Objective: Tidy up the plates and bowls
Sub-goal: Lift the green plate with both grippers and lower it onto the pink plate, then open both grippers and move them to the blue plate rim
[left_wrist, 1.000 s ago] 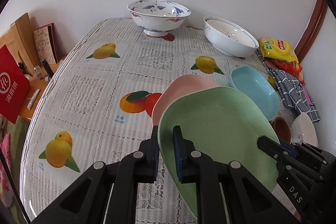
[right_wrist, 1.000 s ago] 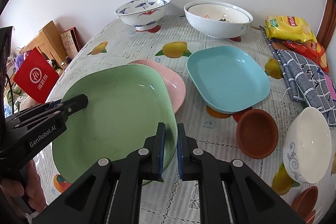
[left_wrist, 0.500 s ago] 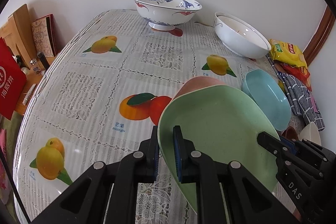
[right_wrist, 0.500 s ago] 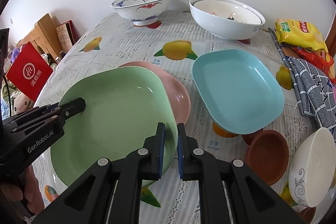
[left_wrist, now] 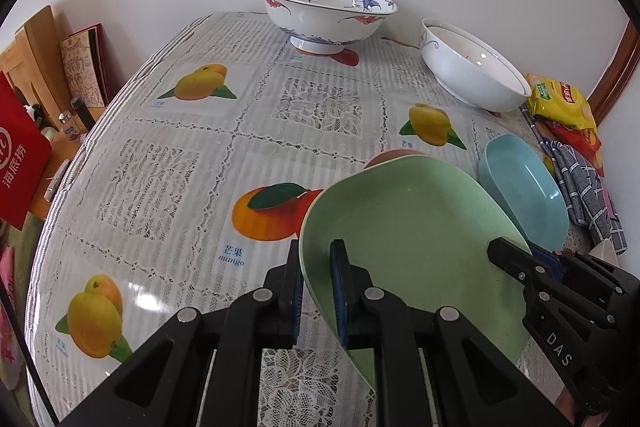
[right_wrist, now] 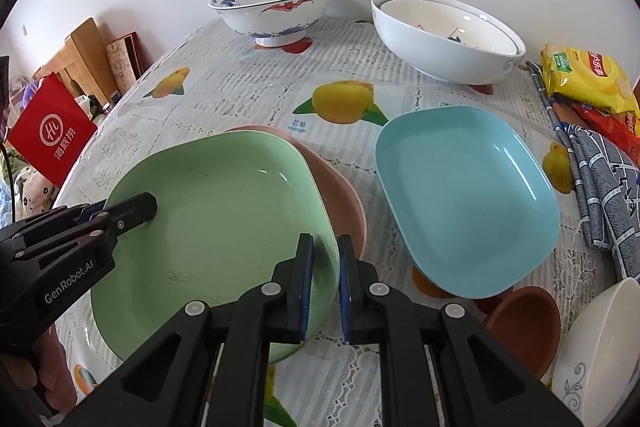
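1. Two grippers pinch the green plate (right_wrist: 216,227): left gripper (left_wrist: 316,291) on its 9 o'clock rim, right gripper (right_wrist: 325,291) on its 3 o'clock rim.
2. Pink plate (right_wrist: 340,203) lies beneath, offset toward 1 o'clock.

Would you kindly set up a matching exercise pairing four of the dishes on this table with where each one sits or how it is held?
Things:
1. green plate
2. pink plate
3. blue plate
4. crane-painted bowl

Places or states:
A. at the far end of the table, near the wall
B. gripped at its rim by both tools
C. partly hidden under the green plate
D. right of the pink plate, apart from it

Pairs: 1-B, 2-C, 3-D, 4-A
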A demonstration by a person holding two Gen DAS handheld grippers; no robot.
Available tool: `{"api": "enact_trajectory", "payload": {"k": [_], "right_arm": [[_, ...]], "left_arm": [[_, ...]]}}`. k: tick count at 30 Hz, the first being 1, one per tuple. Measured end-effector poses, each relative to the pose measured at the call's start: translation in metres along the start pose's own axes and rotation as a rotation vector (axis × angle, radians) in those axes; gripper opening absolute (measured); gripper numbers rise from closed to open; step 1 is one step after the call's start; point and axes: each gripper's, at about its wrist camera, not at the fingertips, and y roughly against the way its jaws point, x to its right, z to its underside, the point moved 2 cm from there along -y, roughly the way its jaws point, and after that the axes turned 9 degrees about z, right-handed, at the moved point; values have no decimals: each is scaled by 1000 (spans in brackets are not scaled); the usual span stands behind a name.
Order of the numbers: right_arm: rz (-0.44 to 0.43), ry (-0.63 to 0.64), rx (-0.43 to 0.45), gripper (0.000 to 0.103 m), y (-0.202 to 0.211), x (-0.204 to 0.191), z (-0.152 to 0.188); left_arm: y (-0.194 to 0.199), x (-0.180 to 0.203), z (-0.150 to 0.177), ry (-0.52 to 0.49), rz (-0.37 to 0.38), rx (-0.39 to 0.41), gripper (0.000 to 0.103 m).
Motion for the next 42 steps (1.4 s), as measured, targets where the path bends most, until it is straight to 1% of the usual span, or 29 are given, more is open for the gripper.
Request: {"api": "enact_trajectory", "payload": {"k": [6, 8, 11, 13, 15, 16, 17, 18, 19, 20, 21, 23, 25, 32, 39, 42], "right_arm": [[24, 32, 9, 13, -7, -2, -7], [24, 39, 18, 14, -8, -2, -8], [21, 38, 28, 14, -9, 0, -8], [16, 37, 27, 15, -9, 0, -9], [10, 40, 42, 21, -5, -1, -10], [7, 38, 56, 29, -2, -2, -11], [14, 34, 75, 42, 2, -2, -12], [31, 30, 105, 51, 7, -1, -12], [47, 26, 129, 63, 11, 0, -13], [55, 23, 148, 65, 16, 0, -13], [52, 21, 151, 65, 19, 1, -14], [46, 9, 150, 65, 24, 4, -14], [49, 1, 147, 65, 30, 7, -13], [50, -50, 149, 65, 54, 24, 2], [113, -116, 154, 65, 86, 60, 21], [144, -164, 166, 66, 101, 82, 27]], "left_arm": [[-4, 0, 0, 0, 3, 1, 14], [-4, 1, 0, -6, 5, -3, 15], [-4, 1, 0, 1, 26, -11, 15], [-4, 2, 1, -7, 25, -17, 17], [-3, 2, 2, -4, 38, -26, 18], [-3, 1, 2, 1, 45, -31, 19], [-2, 1, 3, 4, 52, -35, 21], [-1, 2, 3, 4, 57, -35, 25], [2, 3, 4, 0, 56, -30, 28], [5, 5, 4, -7, 52, -22, 34], [8, 6, 5, -15, 45, -14, 45], [15, 9, 5, -29, 35, 7, 59], [22, 12, 6, -44, 36, 25, 59], [39, 29, 10, -81, 44, 35, 59], [69, 57, 8, -107, 45, 82, 60], [85, 73, 4, -141, 30, 127, 60]]}}
